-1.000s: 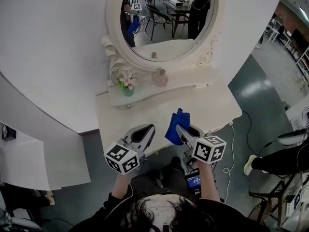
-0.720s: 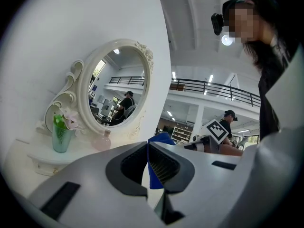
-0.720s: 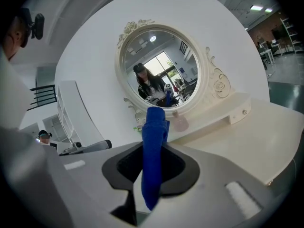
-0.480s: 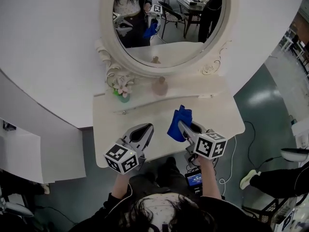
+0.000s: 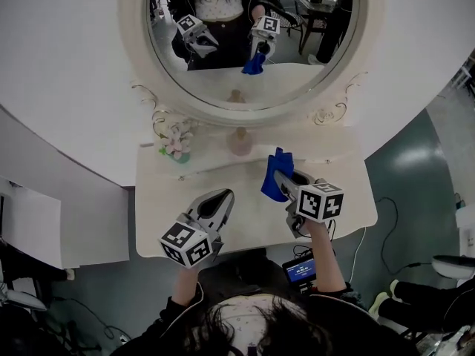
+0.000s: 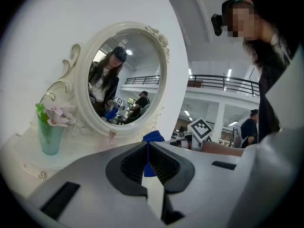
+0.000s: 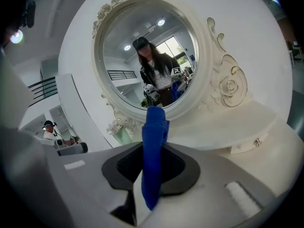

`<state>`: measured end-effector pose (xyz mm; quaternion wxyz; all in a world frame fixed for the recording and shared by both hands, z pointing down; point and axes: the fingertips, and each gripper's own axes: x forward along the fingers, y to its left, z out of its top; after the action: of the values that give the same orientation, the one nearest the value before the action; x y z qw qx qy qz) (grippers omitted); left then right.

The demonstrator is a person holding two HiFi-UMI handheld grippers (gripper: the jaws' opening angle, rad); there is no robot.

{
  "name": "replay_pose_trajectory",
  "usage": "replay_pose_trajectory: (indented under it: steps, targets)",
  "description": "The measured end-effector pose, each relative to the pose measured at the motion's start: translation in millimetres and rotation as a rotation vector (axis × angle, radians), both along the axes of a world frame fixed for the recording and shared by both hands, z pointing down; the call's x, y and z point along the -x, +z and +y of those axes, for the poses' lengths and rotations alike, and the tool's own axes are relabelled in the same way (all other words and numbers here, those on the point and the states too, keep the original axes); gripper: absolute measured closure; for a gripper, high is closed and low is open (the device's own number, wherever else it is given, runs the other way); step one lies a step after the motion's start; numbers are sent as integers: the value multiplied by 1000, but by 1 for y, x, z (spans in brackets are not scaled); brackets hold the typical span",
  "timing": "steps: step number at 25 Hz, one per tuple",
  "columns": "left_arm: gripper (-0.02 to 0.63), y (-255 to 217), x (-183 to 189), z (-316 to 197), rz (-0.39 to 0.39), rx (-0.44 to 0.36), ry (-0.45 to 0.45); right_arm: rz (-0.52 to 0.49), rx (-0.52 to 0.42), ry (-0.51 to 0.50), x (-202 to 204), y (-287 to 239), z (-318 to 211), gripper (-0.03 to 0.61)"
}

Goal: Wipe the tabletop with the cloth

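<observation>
Risk: blue cloth [image 5: 276,176], bunched upright in the clamped right tongs [image 5: 282,188] above the worktop [image 5: 349,176], may slip once pressed down. A sweep toward 12 o'clock could tip the pink bottle [image 5: 239,141] or flower vase [image 5: 177,148]. Closed, empty left tongs [image 5: 219,202] at its 9 o'clock, both pointing 12.

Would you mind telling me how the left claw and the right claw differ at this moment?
The right claw is shut on the blue cloth, which sticks up between its jaws; the left claw is shut on nothing. The right claw reaches slightly nearer the mirror than the left claw. Both point toward the mirror above the white tabletop.
</observation>
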<state>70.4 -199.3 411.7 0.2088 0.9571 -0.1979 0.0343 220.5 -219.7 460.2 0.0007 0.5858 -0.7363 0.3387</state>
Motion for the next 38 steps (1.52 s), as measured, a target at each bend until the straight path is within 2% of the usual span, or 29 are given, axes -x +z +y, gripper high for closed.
replay_pose_trajectory:
  steps: [6,13,19,23,25,32,38]
  targets:
    - [626,2,-15,-12,-18,-3,-32,26,35,-94,-5,20,-45,499]
    - [624,1,-26,-19,-33,-10,-51,56,85,-146,-11,40,-95,499]
    - [624,-1,-23,-26,-43,-15,-80,173,181,-181,-23,75,-117,499]
    - [626,2,-22,-29,-51,-16,-99,384,231,-192,-54,99,-114,499]
    - [624,5,-24,-30,-55,-12,-103,438,243,-200,-68,105,-110,499]
    - [624,9,-42,-28,-59,-1,-70,483,260,-168,-119,109,-94,499]
    - [626,11,-63,-26,-58,6,-32,498,292,-92,-180,110,-75,499]
